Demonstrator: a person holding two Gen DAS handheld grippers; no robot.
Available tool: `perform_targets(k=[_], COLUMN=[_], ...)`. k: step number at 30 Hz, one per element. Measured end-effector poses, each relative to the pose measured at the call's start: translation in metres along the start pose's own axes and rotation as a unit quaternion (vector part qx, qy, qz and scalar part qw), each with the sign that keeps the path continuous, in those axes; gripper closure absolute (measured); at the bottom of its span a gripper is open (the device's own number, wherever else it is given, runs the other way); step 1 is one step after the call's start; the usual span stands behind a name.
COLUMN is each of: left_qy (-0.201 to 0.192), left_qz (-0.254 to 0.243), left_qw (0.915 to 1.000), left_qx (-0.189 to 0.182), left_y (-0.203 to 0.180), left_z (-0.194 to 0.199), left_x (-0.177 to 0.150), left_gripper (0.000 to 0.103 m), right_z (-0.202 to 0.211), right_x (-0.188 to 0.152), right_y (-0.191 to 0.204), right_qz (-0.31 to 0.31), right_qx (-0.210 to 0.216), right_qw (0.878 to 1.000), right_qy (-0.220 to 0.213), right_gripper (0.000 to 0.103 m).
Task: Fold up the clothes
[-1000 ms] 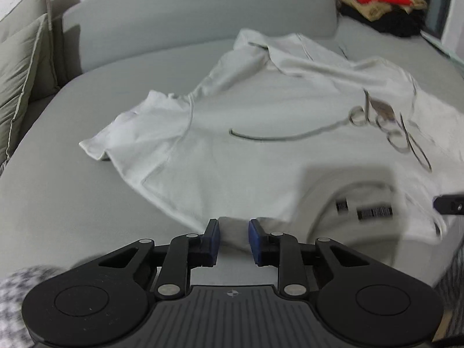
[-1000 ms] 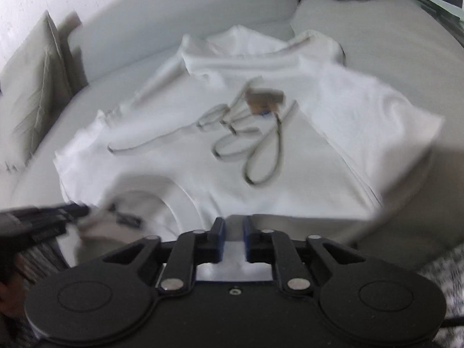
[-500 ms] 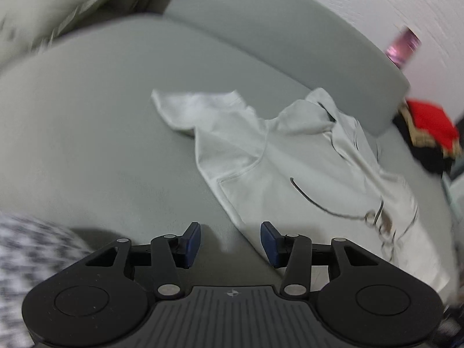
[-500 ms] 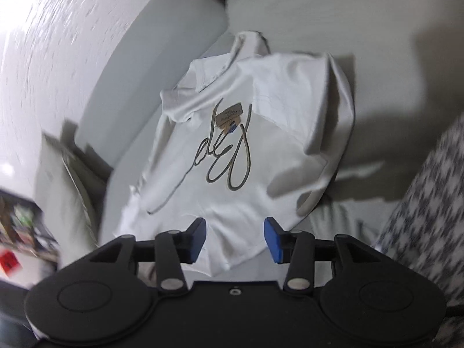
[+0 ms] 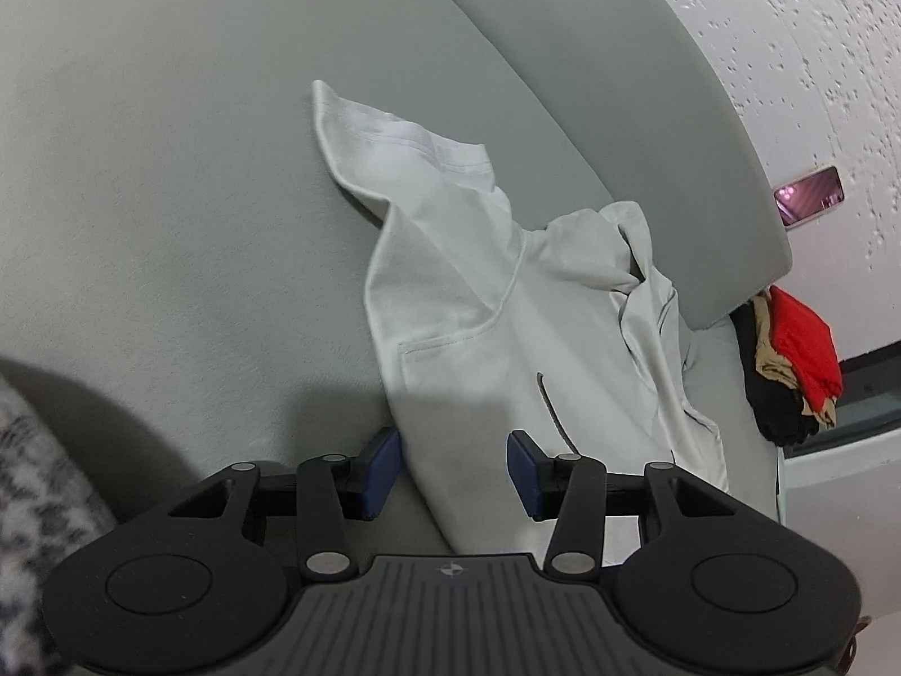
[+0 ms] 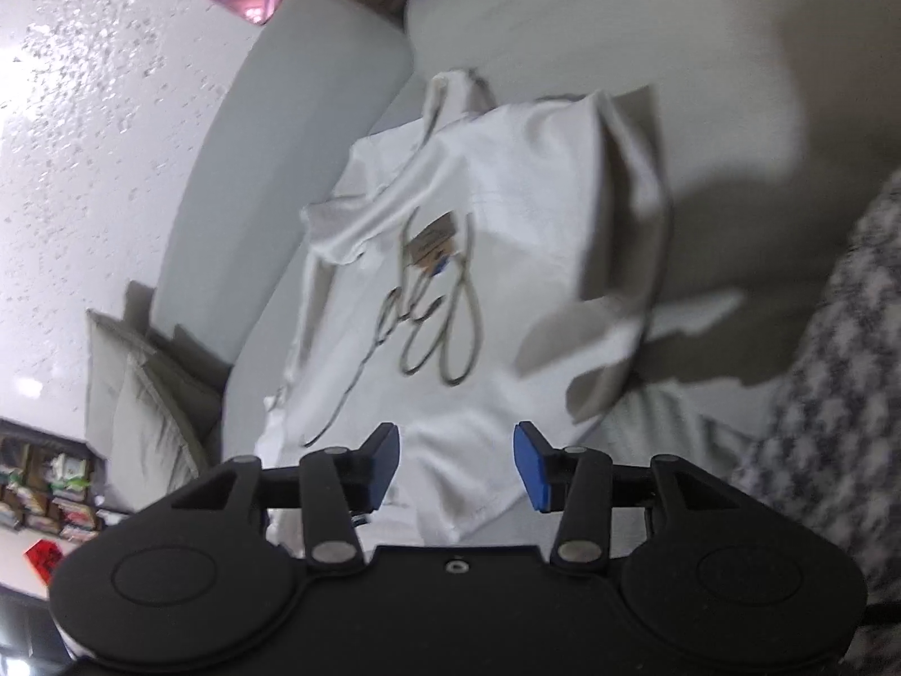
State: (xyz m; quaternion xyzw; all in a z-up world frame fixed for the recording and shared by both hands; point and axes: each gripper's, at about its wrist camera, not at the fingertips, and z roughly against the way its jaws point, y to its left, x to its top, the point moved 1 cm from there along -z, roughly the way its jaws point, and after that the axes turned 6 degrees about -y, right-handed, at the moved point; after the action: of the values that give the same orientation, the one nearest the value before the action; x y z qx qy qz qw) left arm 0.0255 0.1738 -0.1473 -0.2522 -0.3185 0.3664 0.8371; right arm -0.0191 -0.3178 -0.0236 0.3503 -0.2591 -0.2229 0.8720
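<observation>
Clearly early: the white shirt [image 6: 450,259] lies unfolded on the sofa [image 5: 169,197]; both grippers' fingers stand apart, having just opened, holding nothing.

A white T-shirt [image 6: 495,259] with a looping dark script print lies on a pale grey-green sofa [image 5: 169,197]. The black left claw [image 5: 454,465] and right claw [image 6: 457,459] each carry blue pads. A red, tan and black clothes pile [image 5: 794,360] sits far right; a black-and-white houndstooth fabric [image 6: 833,394], possibly a throw, lies near right, before a speckled white wall [image 5: 816,56].
</observation>
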Motion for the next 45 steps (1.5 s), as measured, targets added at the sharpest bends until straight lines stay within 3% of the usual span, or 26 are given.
perform_targets(k=[5,12,16,19,23,25,31,35,38,42,44,45], left_qy=[-0.003,-0.007,-0.023,-0.031,-0.03,-0.027,0.007,-0.006,-0.015,-0.017,-0.015,-0.014], left_qz=[-0.02,-0.048,-0.034,-0.01,-0.02,-0.017,0.023,0.042,0.027,0.014,0.022,0.029], left_qw=[0.9998,0.9987,0.9991,0.9995,0.9993,0.9995,0.9993,0.9987,0.999,0.9992,0.9991,0.999], left_qx=[0.006,0.012,0.008,0.004,0.012,0.008,-0.03,-0.028,-0.032,-0.034,-0.032,-0.031], left_y=[-0.005,-0.01,-0.006,0.0,-0.003,-0.004,0.003,0.006,-0.003,-0.007,-0.004,-0.002], left_z=[-0.001,-0.005,-0.006,-0.005,-0.007,-0.01,-0.009,-0.013,-0.025,-0.042,-0.047,-0.047], left_x=[-0.002,-0.002,0.001,0.006,0.006,0.006,0.004,0.004,0.005,0.009,0.012,0.013], left_gripper=[0.058,0.056,0.057,0.06,0.06,0.055,0.057,0.06,0.061,0.069,0.079,0.089], right_z=[0.006,-0.011,-0.022,-0.02,-0.022,-0.025,-0.03,-0.03,-0.037,-0.05,-0.056,-0.058], right_x=[0.006,0.012,0.012,0.011,0.011,0.01,0.013,0.011,0.012,0.016,0.018,0.019], right_y=[-0.012,-0.036,-0.039,-0.043,-0.045,-0.047,-0.05,-0.048,-0.049,-0.052,-0.054,-0.055], right_qz=[-0.01,-0.031,-0.025,-0.041,-0.043,-0.044,-0.063,-0.055,-0.06,-0.061,-0.064,-0.067], right_qx=[-0.042,-0.094,-0.085,-0.051,-0.032,-0.027,0.03,0.031,0.032,0.032,0.03,0.029], right_qw=[0.998,0.994,0.994,0.996,0.998,0.998,0.997,0.997,0.996,0.994,0.993,0.993], right_qy=[-0.035,-0.046,-0.059,-0.059,-0.045,-0.047,-0.044,-0.04,-0.056,-0.086,-0.094,-0.096], right_gripper=[0.059,0.06,0.062,0.073,0.073,0.072,0.073,0.074,0.074,0.076,0.083,0.083])
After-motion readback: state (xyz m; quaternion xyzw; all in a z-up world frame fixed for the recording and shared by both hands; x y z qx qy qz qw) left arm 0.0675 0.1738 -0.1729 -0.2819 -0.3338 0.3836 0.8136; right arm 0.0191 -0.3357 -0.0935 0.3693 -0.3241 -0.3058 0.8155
